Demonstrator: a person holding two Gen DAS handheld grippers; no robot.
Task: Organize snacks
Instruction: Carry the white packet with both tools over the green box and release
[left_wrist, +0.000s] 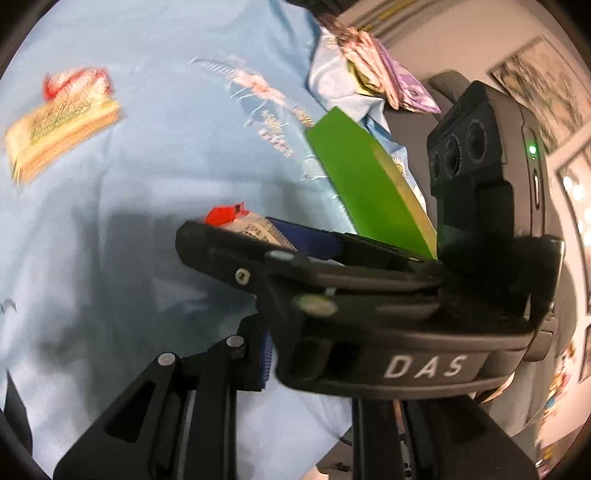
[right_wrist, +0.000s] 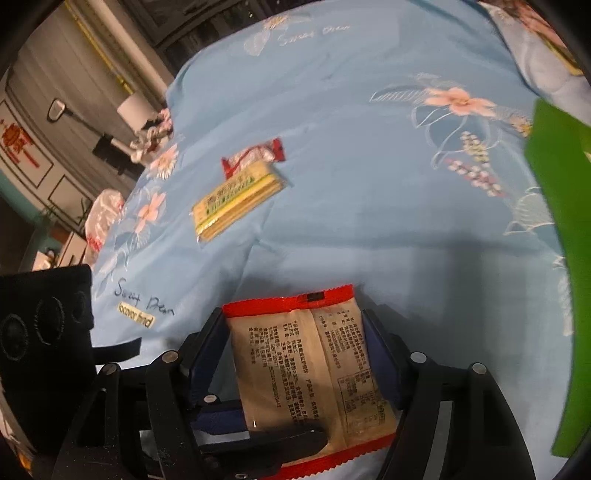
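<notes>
My right gripper (right_wrist: 295, 325) is shut on a beige snack packet with red ends (right_wrist: 306, 369), held above the blue bedsheet (right_wrist: 351, 155). In the left wrist view the right gripper (left_wrist: 229, 236) crosses in front with the packet's red end (left_wrist: 223, 215) sticking out. My left gripper's own fingers are mostly hidden behind it; only its lower finger (left_wrist: 258, 354) shows. A yellow-green wafer pack (right_wrist: 238, 201) lies on the sheet with a red-and-white wrapper (right_wrist: 255, 155) behind it; both show blurred in the left view (left_wrist: 62, 125). A green box (left_wrist: 365, 184) stands at the right (right_wrist: 557, 258).
Folded floral bedding (left_wrist: 362, 70) lies beyond the green box. The bed's left edge drops to a floor with a white plastic bag (right_wrist: 103, 218) and a lamp (right_wrist: 135, 109). The left gripper's camera housing (right_wrist: 40, 339) sits at the lower left.
</notes>
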